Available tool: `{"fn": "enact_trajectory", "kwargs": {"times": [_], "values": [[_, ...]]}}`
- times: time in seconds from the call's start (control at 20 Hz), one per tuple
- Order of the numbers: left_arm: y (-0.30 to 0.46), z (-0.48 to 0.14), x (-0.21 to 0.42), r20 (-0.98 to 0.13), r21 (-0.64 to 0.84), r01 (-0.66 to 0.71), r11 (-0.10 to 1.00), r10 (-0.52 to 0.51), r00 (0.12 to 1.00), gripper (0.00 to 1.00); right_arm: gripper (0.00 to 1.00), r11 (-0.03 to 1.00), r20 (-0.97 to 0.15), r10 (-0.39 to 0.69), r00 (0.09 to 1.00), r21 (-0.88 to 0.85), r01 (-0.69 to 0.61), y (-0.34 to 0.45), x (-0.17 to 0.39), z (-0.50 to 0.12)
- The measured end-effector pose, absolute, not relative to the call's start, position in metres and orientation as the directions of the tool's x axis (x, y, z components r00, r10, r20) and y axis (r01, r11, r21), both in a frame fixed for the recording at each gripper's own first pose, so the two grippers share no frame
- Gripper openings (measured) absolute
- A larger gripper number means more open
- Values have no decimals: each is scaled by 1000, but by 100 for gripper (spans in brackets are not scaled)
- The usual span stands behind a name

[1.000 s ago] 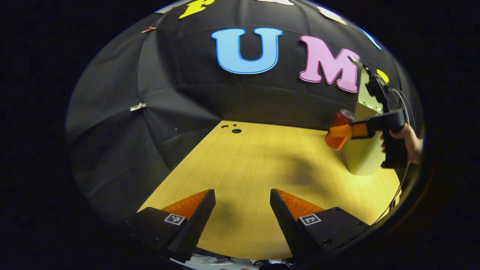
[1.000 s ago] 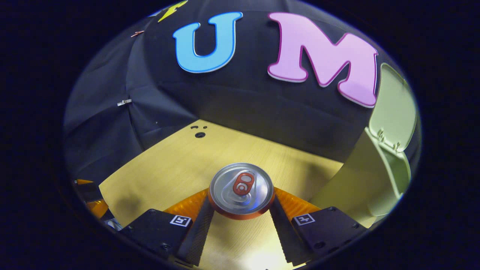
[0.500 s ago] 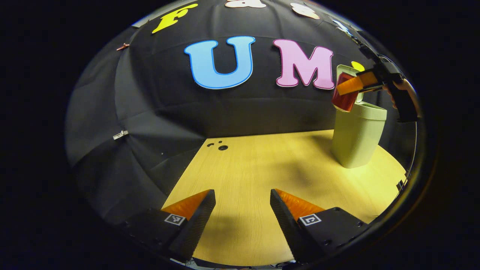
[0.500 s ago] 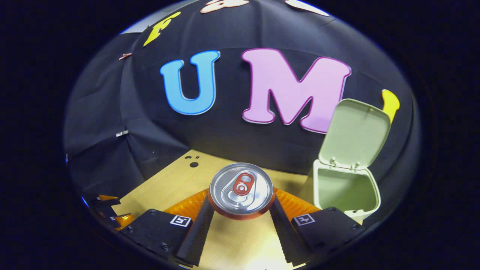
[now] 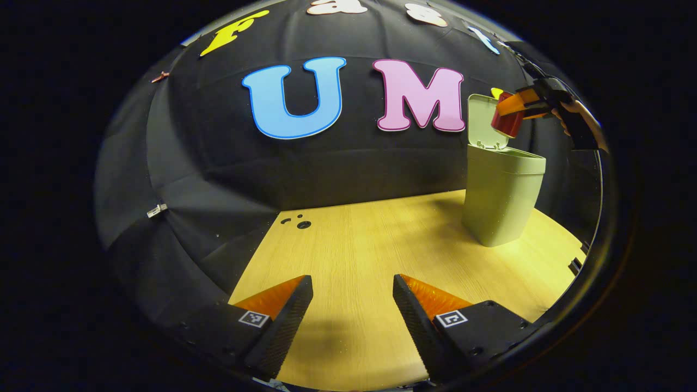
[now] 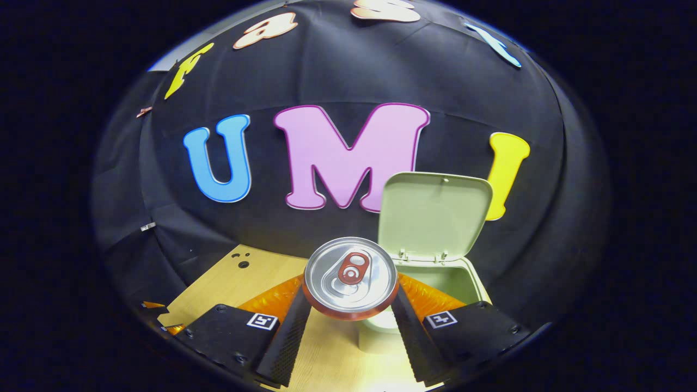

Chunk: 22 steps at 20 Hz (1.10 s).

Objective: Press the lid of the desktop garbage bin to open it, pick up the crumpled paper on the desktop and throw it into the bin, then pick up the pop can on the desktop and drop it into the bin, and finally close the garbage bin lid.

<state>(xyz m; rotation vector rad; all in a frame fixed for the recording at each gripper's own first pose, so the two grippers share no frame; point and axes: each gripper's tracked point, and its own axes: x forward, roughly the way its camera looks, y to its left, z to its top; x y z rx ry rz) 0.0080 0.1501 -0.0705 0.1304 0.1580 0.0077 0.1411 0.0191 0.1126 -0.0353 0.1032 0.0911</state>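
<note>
Right tongs clamp the pop can above the open bin, toward 2 o'clock on the counter; left tongs gape, idle. Released off-centre, the can may strike the rim or raised lid.

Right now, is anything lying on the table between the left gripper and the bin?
No. In the left gripper view, the table is bare from the left gripper to the bin.
</note>
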Motion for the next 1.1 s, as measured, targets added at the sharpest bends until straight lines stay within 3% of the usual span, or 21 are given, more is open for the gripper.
{"fn": "enact_trajectory", "kwargs": {"times": [0.5, 1.1], "values": [[128, -65, 30, -203, 58, -137, 989, 146, 968, 95, 83, 997, -166, 71, 984, 14, -70, -50, 199, 87], [101, -70, 39, -233, 47, -132, 990, 140, 962, 95, 85, 998, -211, 55, 976, -6, -58, -68, 214, 64]]}}
